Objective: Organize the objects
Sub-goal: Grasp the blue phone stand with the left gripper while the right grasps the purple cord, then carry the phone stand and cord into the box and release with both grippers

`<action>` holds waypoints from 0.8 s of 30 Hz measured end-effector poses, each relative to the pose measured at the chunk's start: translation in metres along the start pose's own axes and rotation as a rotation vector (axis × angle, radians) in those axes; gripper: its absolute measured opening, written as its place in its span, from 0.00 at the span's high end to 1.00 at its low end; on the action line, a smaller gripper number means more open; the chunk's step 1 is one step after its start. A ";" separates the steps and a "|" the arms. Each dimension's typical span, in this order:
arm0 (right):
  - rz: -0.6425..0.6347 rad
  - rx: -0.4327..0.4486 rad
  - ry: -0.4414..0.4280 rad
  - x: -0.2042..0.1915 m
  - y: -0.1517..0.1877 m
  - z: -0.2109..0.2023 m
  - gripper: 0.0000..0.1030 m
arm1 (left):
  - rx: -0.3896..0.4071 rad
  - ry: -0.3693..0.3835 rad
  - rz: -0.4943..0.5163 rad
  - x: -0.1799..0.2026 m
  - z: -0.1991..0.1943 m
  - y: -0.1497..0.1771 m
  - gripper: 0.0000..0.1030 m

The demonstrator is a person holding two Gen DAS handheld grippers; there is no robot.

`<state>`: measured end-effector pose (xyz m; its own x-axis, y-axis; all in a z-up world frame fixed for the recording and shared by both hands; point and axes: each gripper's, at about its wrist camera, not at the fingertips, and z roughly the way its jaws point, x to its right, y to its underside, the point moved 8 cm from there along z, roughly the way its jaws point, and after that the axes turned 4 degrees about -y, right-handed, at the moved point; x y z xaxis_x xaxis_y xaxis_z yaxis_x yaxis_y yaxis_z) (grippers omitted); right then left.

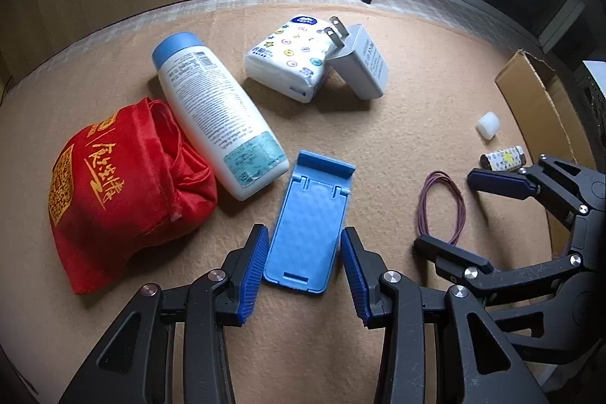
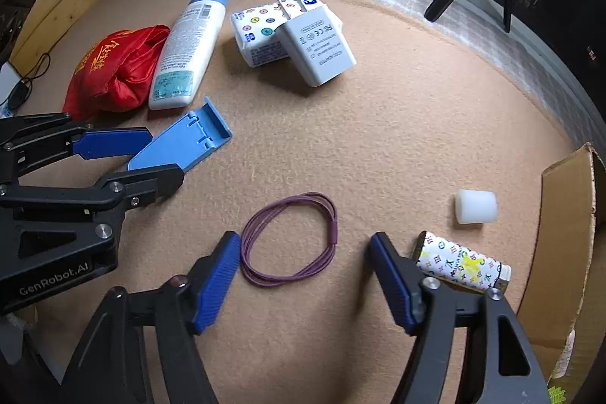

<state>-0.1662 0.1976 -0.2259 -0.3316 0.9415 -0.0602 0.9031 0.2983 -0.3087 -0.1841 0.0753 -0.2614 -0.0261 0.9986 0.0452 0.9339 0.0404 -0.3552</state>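
While both grippers are pointing down at the tan felt mat (image 2: 341,139), here's how the clutter is lying, left to right. Red cloth bag (image 1: 125,192) with gold lettering is slumping at about 9 o'clock, touching the white lotion bottle (image 1: 216,116), which is lying on its side with its blue cap aiming toward 11. Just below that, the blue phone stand (image 1: 308,226) is lying flat, ribbed face up, little lip at the far end. The left gripper (image 1: 305,267) is straddling its near end, jaws partly open, pads just beside the edges but not pressing, so it's holding nothing.

Up around 12 the tissue pack (image 1: 291,59) with coloured dots is propping up a grey wall charger (image 1: 363,67), prongs pointing up.

Moving right, the purple hair tie (image 2: 289,241) is lying in a loose double loop, and the right gripper (image 2: 305,275) is hovering around it, jaws open fairly wide, nothing gripped. At 3 o'clock a small white cap (image 2: 476,207) is sitting near a patterned lighter (image 2: 462,262), which is lying just beside the right pad. Cardboard box (image 2: 564,233) is sitting at the far right edge.
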 end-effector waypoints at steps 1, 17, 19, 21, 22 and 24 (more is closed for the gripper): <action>0.001 0.000 0.001 0.001 -0.001 0.000 0.45 | 0.004 0.001 0.000 0.000 0.000 -0.001 0.56; 0.061 0.026 -0.006 0.018 -0.001 -0.008 0.94 | 0.013 0.002 0.025 0.011 0.002 -0.005 0.60; 0.077 0.039 -0.020 0.021 -0.001 -0.013 0.95 | 0.019 0.014 0.009 0.010 -0.002 -0.005 0.60; 0.091 0.056 -0.031 0.024 -0.001 -0.021 0.95 | 0.026 0.023 0.002 0.009 -0.006 -0.006 0.60; 0.096 0.062 -0.033 0.025 -0.002 -0.024 0.95 | 0.031 0.026 0.002 0.010 -0.008 -0.006 0.60; 0.112 0.083 -0.046 0.029 -0.002 -0.034 0.95 | 0.042 0.029 -0.001 0.012 -0.015 -0.007 0.60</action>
<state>-0.1687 0.2293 -0.1947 -0.2440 0.9594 -0.1413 0.9101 0.1761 -0.3752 -0.1858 0.0861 -0.2444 -0.0159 0.9972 0.0727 0.9182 0.0434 -0.3938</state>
